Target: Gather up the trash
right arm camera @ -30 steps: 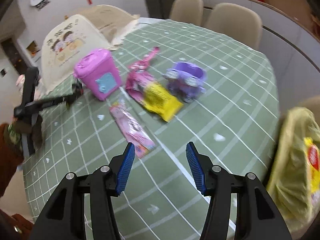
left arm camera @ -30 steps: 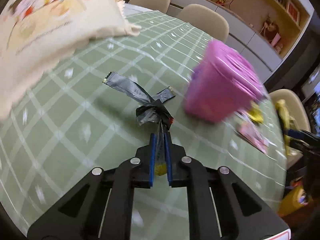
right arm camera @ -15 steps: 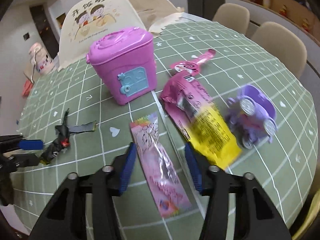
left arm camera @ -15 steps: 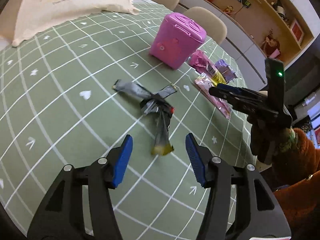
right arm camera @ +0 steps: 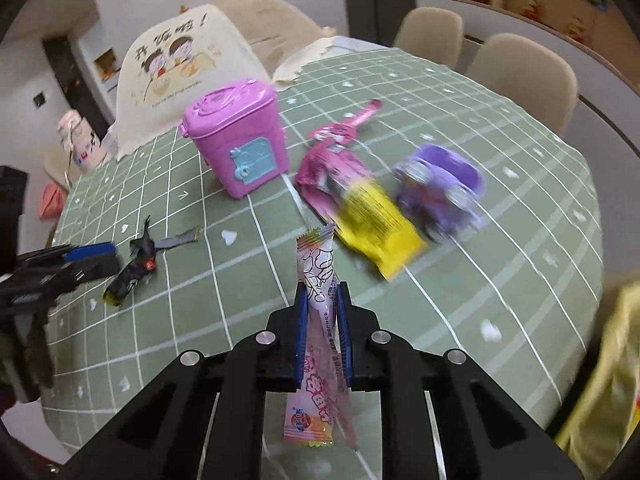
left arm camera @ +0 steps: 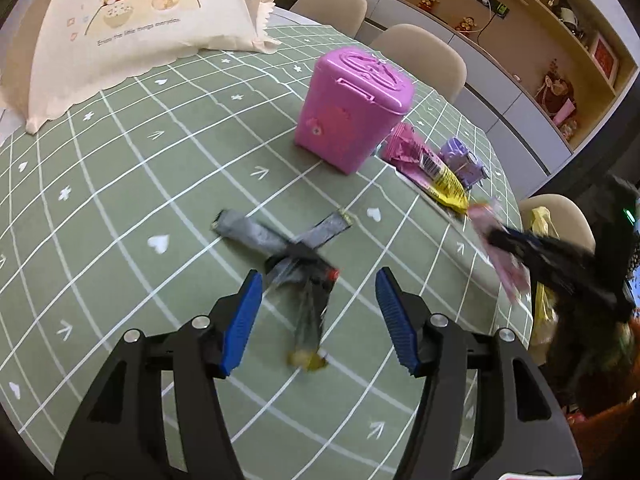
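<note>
A dark grey crumpled wrapper lies on the green checked tablecloth, its near end between the fingers of my open left gripper. It also shows in the right wrist view. My right gripper is shut on a pink candy wrapper and holds it above the table; it shows blurred in the left wrist view. A pink toy bin with a closed lid stands further back, also in the right wrist view. A pink and yellow snack bag lies to the right of the bin.
A purple toy car sits right of the snack bag. A cream food-cover tent stands at the table's far left. Beige chairs line the far edge. A yellow bag hangs off the table's right side.
My left gripper let go of the dark wrapper, opened and drew back a little. My right gripper closed on the pink candy wrapper and lifted it off the table.
</note>
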A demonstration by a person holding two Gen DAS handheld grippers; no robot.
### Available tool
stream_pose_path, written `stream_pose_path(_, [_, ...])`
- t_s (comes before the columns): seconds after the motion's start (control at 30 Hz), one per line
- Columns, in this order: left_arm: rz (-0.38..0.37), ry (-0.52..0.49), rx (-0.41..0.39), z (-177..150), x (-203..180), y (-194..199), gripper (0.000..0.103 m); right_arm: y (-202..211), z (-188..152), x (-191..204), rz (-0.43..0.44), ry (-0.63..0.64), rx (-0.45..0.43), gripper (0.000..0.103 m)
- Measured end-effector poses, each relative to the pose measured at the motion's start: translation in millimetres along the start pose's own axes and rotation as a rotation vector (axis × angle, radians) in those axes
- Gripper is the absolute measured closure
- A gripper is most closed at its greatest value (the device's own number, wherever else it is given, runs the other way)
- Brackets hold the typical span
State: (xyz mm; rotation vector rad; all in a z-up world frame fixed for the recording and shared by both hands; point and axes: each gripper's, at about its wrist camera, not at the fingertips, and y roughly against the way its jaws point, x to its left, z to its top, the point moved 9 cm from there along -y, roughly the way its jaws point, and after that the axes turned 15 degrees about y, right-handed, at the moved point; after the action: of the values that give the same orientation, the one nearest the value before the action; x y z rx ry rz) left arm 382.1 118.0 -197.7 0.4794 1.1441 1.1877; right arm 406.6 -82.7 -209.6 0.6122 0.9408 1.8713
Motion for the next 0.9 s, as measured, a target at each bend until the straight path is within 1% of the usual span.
stream_pose_path(0.1, [0.012, 0.047, -0.025, 5.6, -2.0, -4.6, 0.047, 15.2, -17.2, -6.7, -0.015, -0.037, 0.000, 0.088])
stream_pose_path(0.17, [0.022, 0.103, -0.042, 9.7, 0.8, -6.6, 0.047, 25.7, -29.5, -10.8, -0.028, -0.064, -0.003, 0.088])
stream_pose_path(0.27, [0.045, 0.168, -0.038, 11.4, 4.9, -14.5, 0.047, 37.1, -43.3, -14.4, -0.037, -0.091, -0.009, 0.088])
stream_pose_path(0.37, [0.045, 0.180, -0.006, 8.3, 1.0, -26.3, 0.047, 45.5, -53.2, -13.5, -0.041, -0.103, -0.008, 0.088])
stream_pose_path(0.47, [0.045, 0.154, 0.005, 6.2, -8.3, -36.5, 0.047, 49.6, -58.0, -10.7, -0.045, -0.098, -0.003, 0.088])
stream_pose_path(0.6, [0.045, 0.109, -0.004, 4.8, -19.8, -43.1, 0.047, 54.1, -63.9, -9.1, -0.044, -0.085, 0.003, 0.088])
stream_pose_path(0.67, [0.035, 0.107, -0.015, 3.4, -21.8, -40.4, 0.047, 54.5, -66.1, -9.9, -0.044, -0.081, 0.007, 0.088])
stream_pose_path(0.77, [0.046, 0.137, -0.031, 0.4, -16.0, -33.5, 0.047, 50.7, -69.5, -12.4, -0.031, -0.095, 0.018, 0.088])
stream_pose_path(0.83, [0.046, 0.187, -0.021, -4.2, -9.4, -30.0, 0.047, 46.8, -71.4, -13.3, -0.018, -0.104, 0.025, 0.088])
stream_pose_path(0.9, [0.029, 0.237, 0.002, -9.6, -8.4, -28.5, 0.047, 43.9, -71.7, -11.4, -0.005, -0.102, 0.028, 0.088])
